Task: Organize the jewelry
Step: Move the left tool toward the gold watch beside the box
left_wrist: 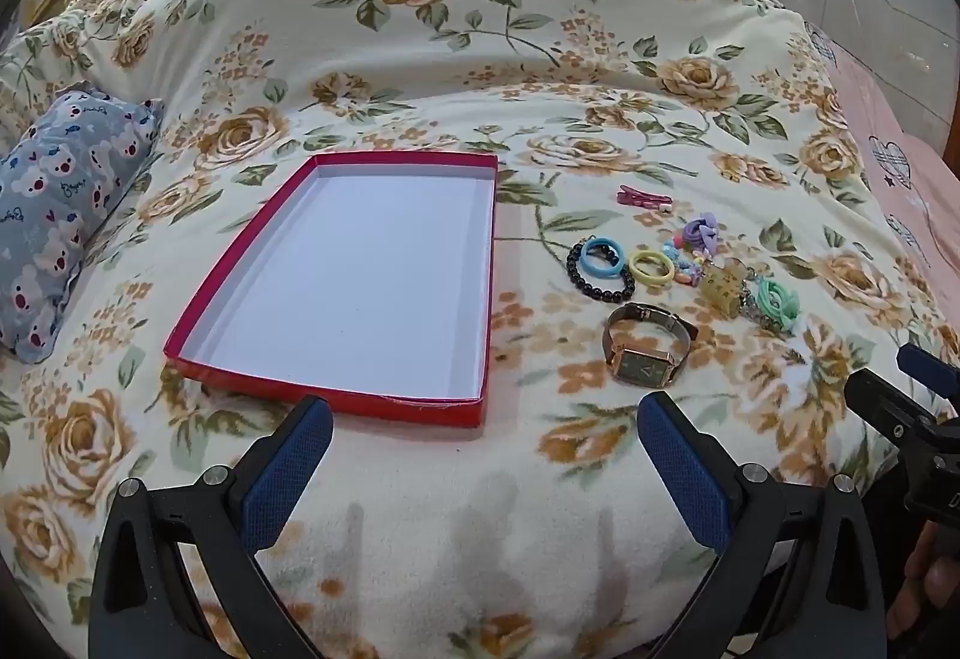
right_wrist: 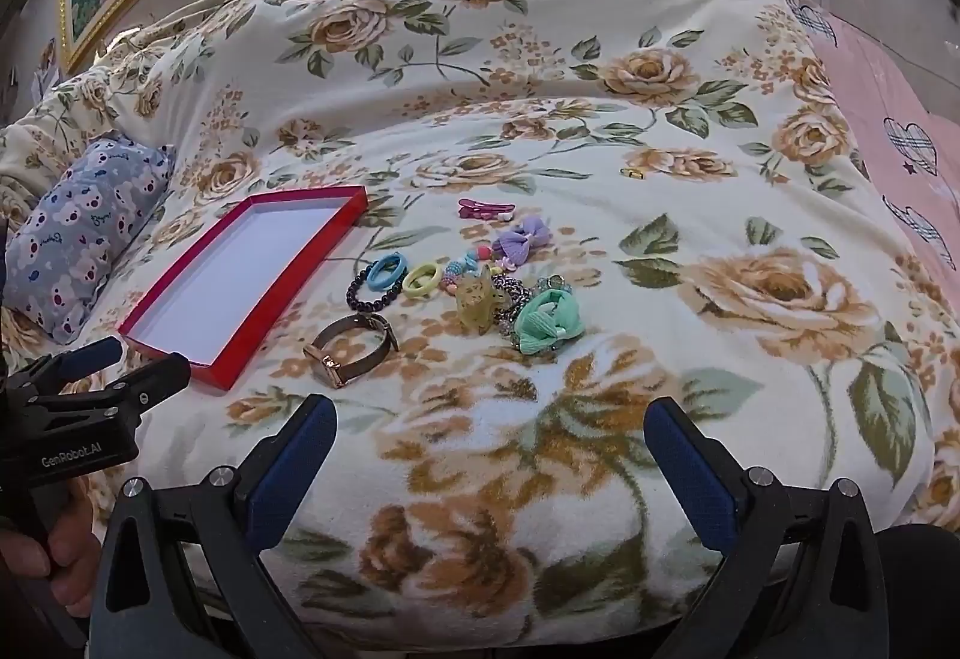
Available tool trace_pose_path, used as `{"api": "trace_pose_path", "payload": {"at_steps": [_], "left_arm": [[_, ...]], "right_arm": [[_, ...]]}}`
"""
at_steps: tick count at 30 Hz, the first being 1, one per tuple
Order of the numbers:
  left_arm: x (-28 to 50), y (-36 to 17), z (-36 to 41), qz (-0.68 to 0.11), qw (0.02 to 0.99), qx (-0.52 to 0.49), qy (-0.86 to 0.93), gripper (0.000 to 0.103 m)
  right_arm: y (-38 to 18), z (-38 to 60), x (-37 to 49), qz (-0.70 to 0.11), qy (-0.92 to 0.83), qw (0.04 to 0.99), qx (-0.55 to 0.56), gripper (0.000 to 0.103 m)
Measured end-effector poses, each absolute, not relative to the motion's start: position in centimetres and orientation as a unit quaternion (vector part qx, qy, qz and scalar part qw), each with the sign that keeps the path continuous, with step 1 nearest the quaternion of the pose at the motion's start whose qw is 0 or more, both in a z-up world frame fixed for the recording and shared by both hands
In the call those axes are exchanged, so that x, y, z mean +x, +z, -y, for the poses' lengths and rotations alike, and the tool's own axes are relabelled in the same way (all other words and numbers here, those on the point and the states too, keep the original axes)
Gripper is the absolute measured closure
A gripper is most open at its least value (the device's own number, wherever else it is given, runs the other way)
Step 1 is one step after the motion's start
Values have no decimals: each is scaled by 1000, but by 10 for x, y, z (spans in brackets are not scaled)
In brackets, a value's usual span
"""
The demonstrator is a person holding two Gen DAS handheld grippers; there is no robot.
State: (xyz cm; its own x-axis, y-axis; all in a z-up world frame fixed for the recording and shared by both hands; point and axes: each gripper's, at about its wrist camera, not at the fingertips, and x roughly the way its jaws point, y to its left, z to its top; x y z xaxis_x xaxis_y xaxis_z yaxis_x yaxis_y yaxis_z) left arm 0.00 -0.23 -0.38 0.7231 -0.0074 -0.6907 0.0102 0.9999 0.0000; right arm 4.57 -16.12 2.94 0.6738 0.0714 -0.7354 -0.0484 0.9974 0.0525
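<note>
On the floral blanket (left_wrist: pixel 420 59), shallow red cardboard tray (left_wrist: pixel 336 395), rose-gold wristwatch (left_wrist: pixel 648 353), my left claw (left_wrist: pixel 485 467) and right claw (right_wrist: pixel 491 470) spread apart holding nothing, small gold ring (right_wrist: pixel 632 172) visible only from the right wrist.

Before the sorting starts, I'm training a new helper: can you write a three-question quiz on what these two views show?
1. True or false: the red box already holds a bracelet.
2. Which piece lies nearest the left tool? A) watch B) pink clip C) purple bow
3. Fill in: the blue ring rests on top of the black ____ bracelet.

Key: 1 false, the box is empty. 2 A. 3 bead. Both the left and right tool are open and hold nothing.
</note>
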Motion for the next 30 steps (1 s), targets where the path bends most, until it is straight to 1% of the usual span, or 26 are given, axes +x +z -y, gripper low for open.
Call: {"api": "trace_pose_path", "payload": {"at_steps": [25,30], "left_arm": [[3,2,6,-375,927,5,-12,1],[7,0,7,-379,925,5,-15,1]], "right_arm": [[36,162,47,-398,43,916,29,0],[33,164,49,-406,31,913,-5,0]]}}
